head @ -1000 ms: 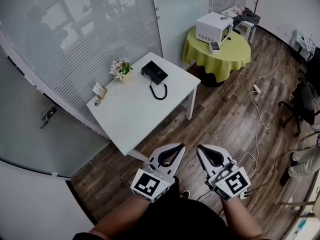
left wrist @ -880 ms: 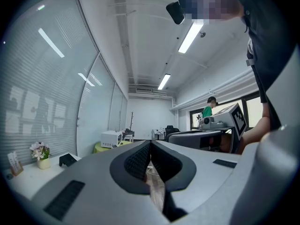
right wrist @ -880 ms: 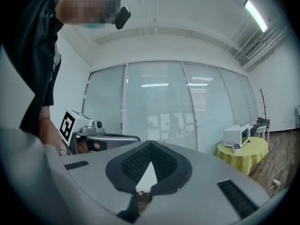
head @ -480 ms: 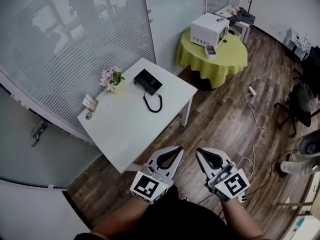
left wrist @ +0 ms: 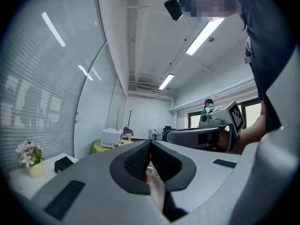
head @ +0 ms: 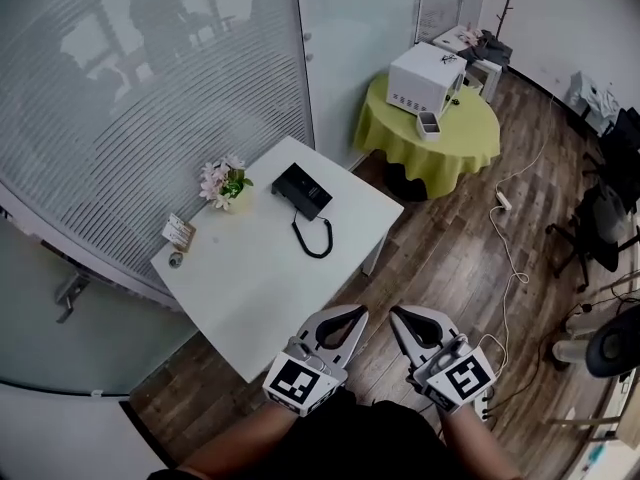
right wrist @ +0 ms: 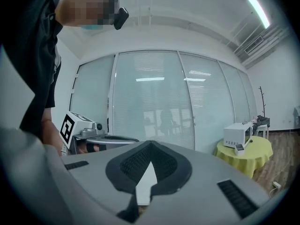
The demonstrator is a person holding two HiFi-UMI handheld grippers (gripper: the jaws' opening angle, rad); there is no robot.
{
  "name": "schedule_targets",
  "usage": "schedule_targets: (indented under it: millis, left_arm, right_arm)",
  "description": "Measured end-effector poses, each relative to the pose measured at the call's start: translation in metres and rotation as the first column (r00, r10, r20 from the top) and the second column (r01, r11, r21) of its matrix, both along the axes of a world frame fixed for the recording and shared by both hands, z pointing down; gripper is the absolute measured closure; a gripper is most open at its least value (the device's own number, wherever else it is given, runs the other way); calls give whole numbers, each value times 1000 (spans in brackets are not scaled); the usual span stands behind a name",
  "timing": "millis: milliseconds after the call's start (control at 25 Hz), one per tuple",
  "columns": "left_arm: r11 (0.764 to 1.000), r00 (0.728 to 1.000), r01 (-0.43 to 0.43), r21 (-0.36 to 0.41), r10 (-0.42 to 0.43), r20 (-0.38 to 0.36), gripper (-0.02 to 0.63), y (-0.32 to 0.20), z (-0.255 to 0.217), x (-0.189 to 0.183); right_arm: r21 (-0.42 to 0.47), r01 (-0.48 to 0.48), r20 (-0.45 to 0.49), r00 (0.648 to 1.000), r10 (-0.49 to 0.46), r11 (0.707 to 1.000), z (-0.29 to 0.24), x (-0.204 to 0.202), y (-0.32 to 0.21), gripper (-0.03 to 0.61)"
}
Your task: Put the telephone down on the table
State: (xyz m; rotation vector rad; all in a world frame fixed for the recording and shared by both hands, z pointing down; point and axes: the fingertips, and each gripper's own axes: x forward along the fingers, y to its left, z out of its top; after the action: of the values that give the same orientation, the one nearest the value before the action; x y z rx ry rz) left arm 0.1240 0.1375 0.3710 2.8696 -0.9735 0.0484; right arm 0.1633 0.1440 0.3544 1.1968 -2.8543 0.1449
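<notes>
Closest to the person, the left tool and the right tool are held side by side over the wooden floor, just off the near-right edge of the white surface and touching nothing on it. In the left gripper view the left tool has its two dark ribbed pads brought together at the tips, with nothing between them. The right gripper view shows the same of the right tool: tips meeting, empty, with only pale background showing through the slit lower down. Further out, the telephone lies on the surface near its far corner. It is a flat black unit, and its coiled cord curls in a loop toward the middle of the surface. Whether the handset rests on the base is too small to tell. Beside it, along the far-left edge by the glass wall, a small pot holds pale pink and white flowers. A card stand and a small round object sit toward the left corner. Beyond the surface, a round table under a yellow-green cloth carries a white box-shaped appliance and a small open white container, whose contents cannot be made out. A white cable with a power strip trails across the floor to the right.
</notes>
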Motion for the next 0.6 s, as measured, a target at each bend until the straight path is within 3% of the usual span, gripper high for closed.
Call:
schedule_targets:
  millis: [280, 600]
  left_arm:
    - [1000, 1000, -17, 3, 17, -10, 604, -31, 1, -9]
    - [1000, 1000, -8, -7, 8, -6, 603, -72, 6, 5]
  right_arm:
    - [8, -2, -12, 1000, 2, 1000, 1, -15, -31, 558]
    - [-1, -5, 0, 1000, 5, 1000, 6, 3, -73, 557]
